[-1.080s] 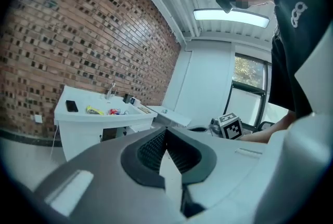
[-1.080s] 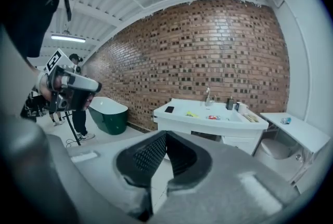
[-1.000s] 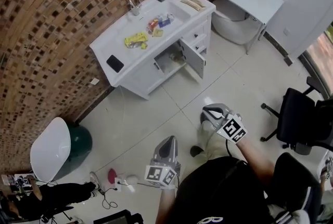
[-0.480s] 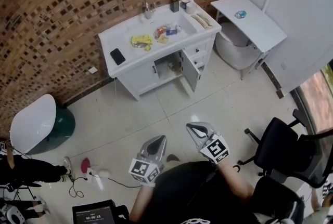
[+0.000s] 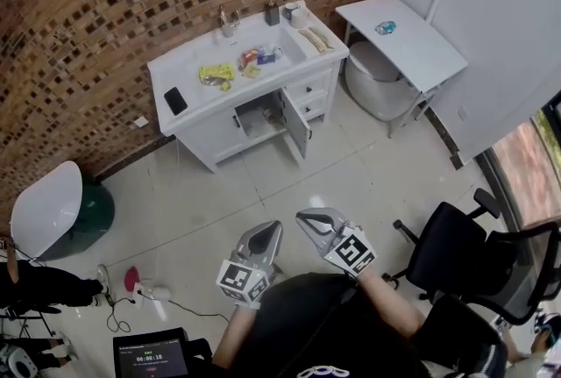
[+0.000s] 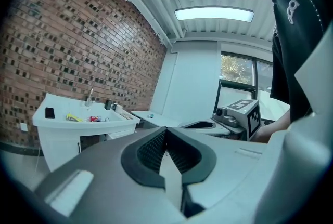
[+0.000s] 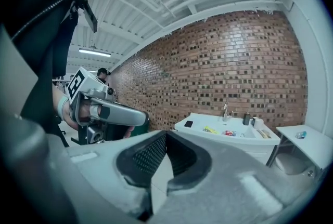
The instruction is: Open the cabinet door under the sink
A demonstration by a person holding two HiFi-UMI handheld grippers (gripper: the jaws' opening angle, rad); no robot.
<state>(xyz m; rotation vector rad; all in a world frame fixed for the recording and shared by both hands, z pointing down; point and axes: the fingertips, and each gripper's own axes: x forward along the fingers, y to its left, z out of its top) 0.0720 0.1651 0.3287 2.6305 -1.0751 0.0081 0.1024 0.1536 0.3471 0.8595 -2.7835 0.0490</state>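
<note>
Both jaws pressed together, nothing between them. Left gripper [image 5: 267, 234] and right gripper [image 5: 308, 218] sit side by side near the person's torso, well apart from the sink cabinet [image 5: 215, 135] at the brick wall [image 5: 105, 8]. Cabinet door [image 5: 296, 126] stands open.

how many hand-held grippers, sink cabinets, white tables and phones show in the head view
hand-held grippers: 2, the left hand-held gripper and the right hand-held gripper
sink cabinet: 1
white table: 1
phone: 1
total: 5
</note>
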